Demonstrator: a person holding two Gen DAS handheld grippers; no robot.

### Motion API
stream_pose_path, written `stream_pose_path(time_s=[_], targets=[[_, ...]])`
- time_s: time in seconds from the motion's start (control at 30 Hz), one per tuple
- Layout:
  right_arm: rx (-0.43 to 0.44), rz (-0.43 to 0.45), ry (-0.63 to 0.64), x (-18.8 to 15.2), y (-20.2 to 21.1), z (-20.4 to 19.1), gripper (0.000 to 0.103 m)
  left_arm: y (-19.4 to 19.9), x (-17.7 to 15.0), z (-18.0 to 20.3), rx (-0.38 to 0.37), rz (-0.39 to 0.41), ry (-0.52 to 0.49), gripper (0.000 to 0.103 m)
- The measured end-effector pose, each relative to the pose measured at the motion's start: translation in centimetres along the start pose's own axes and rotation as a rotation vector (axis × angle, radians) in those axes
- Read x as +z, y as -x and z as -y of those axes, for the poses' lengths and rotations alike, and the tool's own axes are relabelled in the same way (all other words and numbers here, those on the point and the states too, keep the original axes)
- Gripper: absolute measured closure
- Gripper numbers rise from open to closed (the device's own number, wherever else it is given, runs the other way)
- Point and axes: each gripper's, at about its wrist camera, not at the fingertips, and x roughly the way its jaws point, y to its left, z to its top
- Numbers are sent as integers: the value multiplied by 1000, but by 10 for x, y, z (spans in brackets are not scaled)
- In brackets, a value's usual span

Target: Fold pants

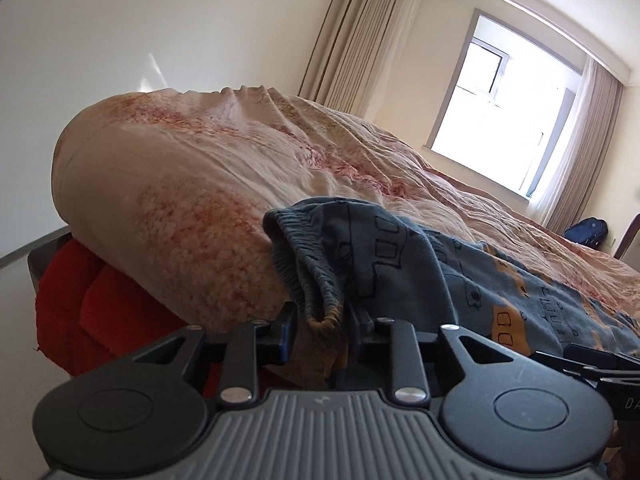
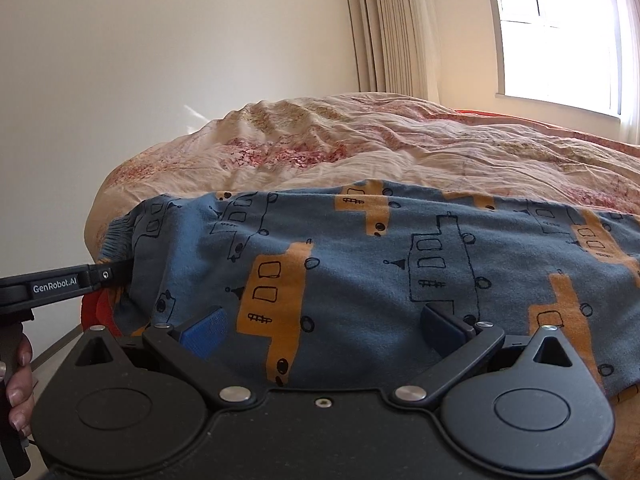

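Note:
The pants (image 2: 360, 264) are blue-grey with orange and outlined vehicle prints. They lie across the near edge of the bed. In the left wrist view my left gripper (image 1: 324, 320) is shut on the gathered elastic waistband (image 1: 308, 276) at the pants' left end. The same gripper shows from the side in the right wrist view (image 2: 116, 274), at the waistband. My right gripper (image 2: 320, 324) is open, its blue pads (image 2: 204, 330) spread wide just in front of the pants' middle, holding nothing. Its black frame shows at the right edge of the left wrist view (image 1: 600, 360).
A rumpled cream and pink bedspread (image 1: 240, 160) covers the bed. A red layer (image 1: 88, 300) shows under it at the corner. Beige curtains (image 2: 388, 28) and a bright window (image 1: 504, 112) stand behind. A dark blue bag (image 1: 588, 232) sits far right.

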Motion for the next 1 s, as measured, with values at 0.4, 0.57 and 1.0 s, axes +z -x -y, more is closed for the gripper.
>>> stream_pose_path(time_s=[0.4,0.57,1.0], targets=[[17,10,-26,1,2,6,0,-24,0,-52,-204,-155,399,75],[36,23,-58,-1,5,11,0,4,16,-38,-138,-79,332,92],[97,72,-174,-7,16,33,0,9,29,-16,33,-126,180,90]])
